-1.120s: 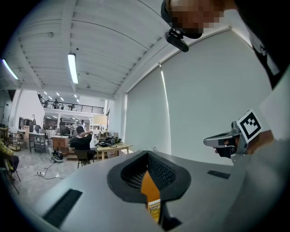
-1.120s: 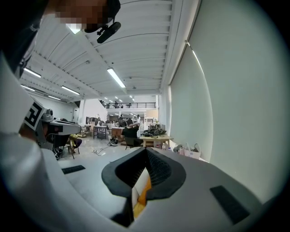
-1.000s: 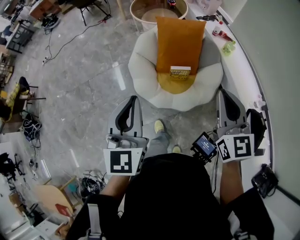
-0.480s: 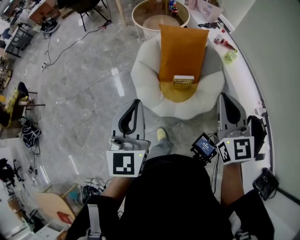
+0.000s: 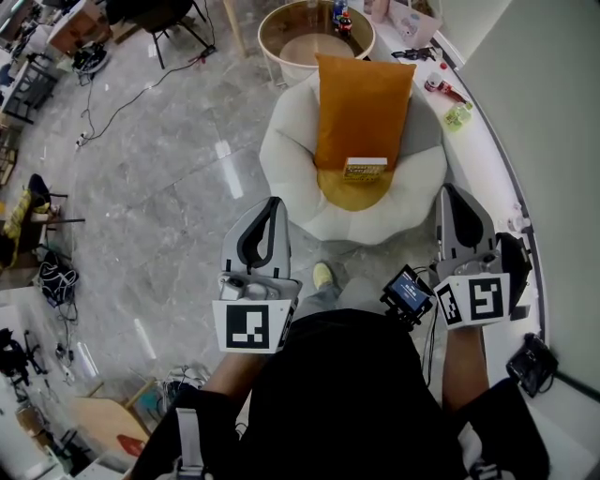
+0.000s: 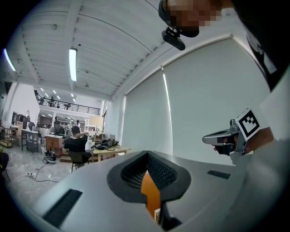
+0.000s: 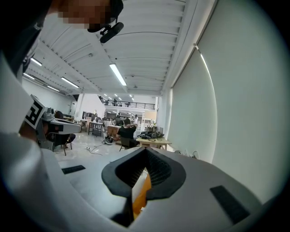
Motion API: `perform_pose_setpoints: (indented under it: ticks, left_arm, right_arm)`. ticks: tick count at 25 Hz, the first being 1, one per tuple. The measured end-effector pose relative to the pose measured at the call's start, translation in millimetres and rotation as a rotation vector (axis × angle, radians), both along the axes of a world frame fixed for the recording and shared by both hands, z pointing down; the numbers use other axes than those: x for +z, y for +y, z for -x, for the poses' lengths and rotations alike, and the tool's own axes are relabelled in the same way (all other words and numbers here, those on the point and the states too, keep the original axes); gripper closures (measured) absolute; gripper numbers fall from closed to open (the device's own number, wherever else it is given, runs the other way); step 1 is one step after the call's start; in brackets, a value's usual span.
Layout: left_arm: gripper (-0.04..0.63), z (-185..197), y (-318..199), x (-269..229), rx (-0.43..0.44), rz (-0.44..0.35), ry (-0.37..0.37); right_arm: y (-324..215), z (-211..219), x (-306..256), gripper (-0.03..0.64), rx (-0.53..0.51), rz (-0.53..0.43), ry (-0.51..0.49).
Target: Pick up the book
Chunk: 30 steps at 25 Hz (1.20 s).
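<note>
A small yellow book (image 5: 365, 169) stands on the seat of a white flower-shaped armchair (image 5: 291, 141), leaning against an upright orange cushion (image 5: 363, 98). My left gripper (image 5: 273, 201) is held level in front of the chair's near left edge, shut and empty. My right gripper (image 5: 447, 189) hangs off the chair's near right side, also shut with nothing in it. In the left gripper view, the orange cushion (image 6: 151, 195) and a sliver of the book (image 6: 158, 215) show through the gap behind the shut jaws (image 6: 147, 153). The right gripper view shows the cushion (image 7: 141, 195) the same way.
A round wooden table (image 5: 272, 23) with bottles stands behind the chair. A white ledge (image 5: 487, 141) with small items runs along the wall at right. Cables lie on the grey floor (image 5: 169, 187) at left. The person's foot (image 5: 322, 276) is just before the chair.
Both grippers have drifted forward toward the armchair with the person's step. Their jaws stay shut and the book has not moved.
</note>
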<state>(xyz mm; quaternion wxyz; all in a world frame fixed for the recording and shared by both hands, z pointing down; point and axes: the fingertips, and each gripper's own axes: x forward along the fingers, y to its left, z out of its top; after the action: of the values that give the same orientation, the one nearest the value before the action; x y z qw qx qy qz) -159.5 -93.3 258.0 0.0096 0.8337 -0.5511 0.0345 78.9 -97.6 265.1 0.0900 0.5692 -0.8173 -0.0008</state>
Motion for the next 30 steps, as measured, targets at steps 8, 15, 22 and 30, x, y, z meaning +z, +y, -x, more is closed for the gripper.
perform_pose_setpoints:
  ticks: [8, 15, 22, 30]
  left_arm:
    - [0.584, -4, 0, -4, 0.017, -0.021, 0.033]
    - [0.585, -17, -3, -7, 0.017, -0.031, 0.051]
    - [0.585, -36, -23, -9, 0.027, -0.020, 0.033]
    - [0.585, -62, -67, -12, 0.018, -0.017, 0.008]
  right_arm:
    - [4, -1, -3, 0.603, 0.011, -0.008, 0.005]
    - [5, -16, -4, 0.603, 0.023, -0.015, 0.003]
    - [-15, -33, -3, 0.604, 0.032, -0.007, -0.013]
    - [-60, -66, 4, 0.603, 0.041, 0.011, -0.033]
